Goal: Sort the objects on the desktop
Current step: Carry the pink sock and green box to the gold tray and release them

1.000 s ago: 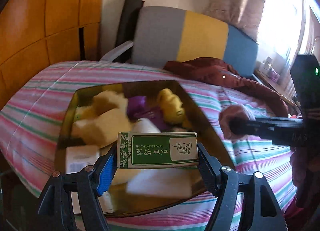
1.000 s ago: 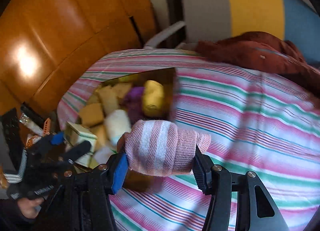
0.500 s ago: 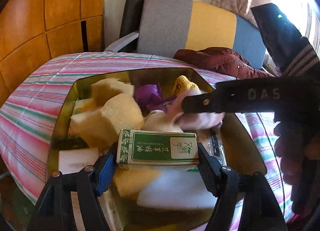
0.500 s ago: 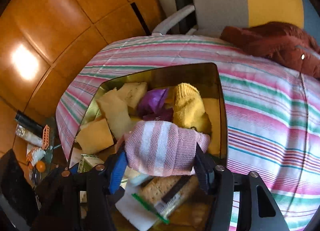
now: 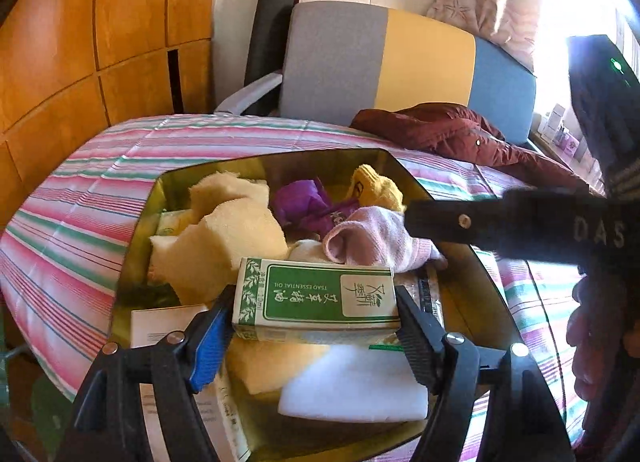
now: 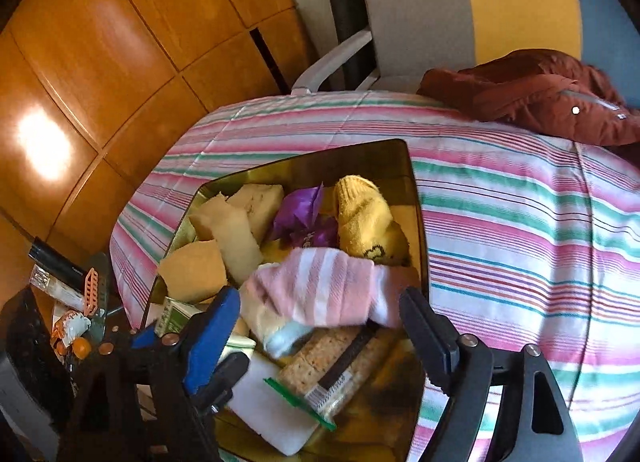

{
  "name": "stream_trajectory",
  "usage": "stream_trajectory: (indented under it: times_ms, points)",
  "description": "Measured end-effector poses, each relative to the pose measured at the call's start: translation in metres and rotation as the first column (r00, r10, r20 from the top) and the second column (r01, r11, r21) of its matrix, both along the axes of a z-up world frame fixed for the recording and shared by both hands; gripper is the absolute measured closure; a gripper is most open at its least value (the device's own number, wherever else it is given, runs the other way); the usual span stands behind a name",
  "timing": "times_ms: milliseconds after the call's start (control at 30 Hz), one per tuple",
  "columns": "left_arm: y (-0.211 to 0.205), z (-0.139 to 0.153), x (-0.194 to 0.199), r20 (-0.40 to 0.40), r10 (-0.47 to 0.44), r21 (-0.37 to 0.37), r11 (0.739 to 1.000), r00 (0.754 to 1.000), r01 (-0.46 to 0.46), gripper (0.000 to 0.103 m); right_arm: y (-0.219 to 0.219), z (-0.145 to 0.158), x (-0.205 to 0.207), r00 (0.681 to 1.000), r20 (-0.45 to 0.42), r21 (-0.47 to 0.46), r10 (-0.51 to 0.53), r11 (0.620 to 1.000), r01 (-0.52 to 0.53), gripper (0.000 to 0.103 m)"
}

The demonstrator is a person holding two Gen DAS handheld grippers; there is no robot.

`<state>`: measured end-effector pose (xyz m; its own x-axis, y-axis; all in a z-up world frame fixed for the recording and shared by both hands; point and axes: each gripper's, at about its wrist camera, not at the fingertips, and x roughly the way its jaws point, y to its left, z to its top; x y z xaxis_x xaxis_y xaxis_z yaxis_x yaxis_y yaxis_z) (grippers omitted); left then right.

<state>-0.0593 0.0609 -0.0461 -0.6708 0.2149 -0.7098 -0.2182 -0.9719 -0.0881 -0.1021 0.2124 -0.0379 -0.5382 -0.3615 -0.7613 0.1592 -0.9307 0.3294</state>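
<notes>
Dropping the pink sock (image 6: 324, 286) into the gold tray (image 6: 416, 197): the right tongs (image 6: 320, 314) are opening around it. The left tongs (image 5: 316, 326), opening slightly, hold the green box (image 5: 316, 298) over the tray, due for release next.

Green box (image 5: 316, 298): white label print "TSAO ESSENTIAL OIL", seen upside down, with a row of Chinese characters under it and a pale panel holding two larger characters (none of these I can read with certainty). Small print runs along the leafy end, too fine to make out.

Right gripper (image 5: 520, 227), black arm: pale letters "DAS", cut off at the picture's edge.

Cracker pack (image 6: 340, 366): barcode strip, digits illegible.

Yellow sock (image 6: 366, 217): dark mark, unreadable.
</notes>
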Motion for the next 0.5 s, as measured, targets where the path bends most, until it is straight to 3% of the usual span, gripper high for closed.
stream_trajectory:
  times_ms: [133, 300, 500]
  points:
    - [-0.007, 0.011, 0.006, -0.016, 0.025, 0.011, 1.0, 1.0, -0.024, 0.021, 0.001, 0.003, 0.014, 0.999, -0.026, 0.018, -0.021, 1.0, 0.022, 0.016]
    - [-0.015, 0.022, 0.015, -0.029, 0.059, 0.006, 0.998, 0.998, -0.059, 0.021, 0.006, 0.004, 0.03, 0.998, -0.037, 0.0, -0.054, 0.999, 0.054, 0.014]
    - [-0.015, 0.032, 0.029, -0.049, 0.059, -0.008, 0.998, 0.997, -0.06, 0.021, 0.007, 0.006, 0.051, 0.994, -0.067, 0.041, -0.085, 0.995, 0.088, 0.011]
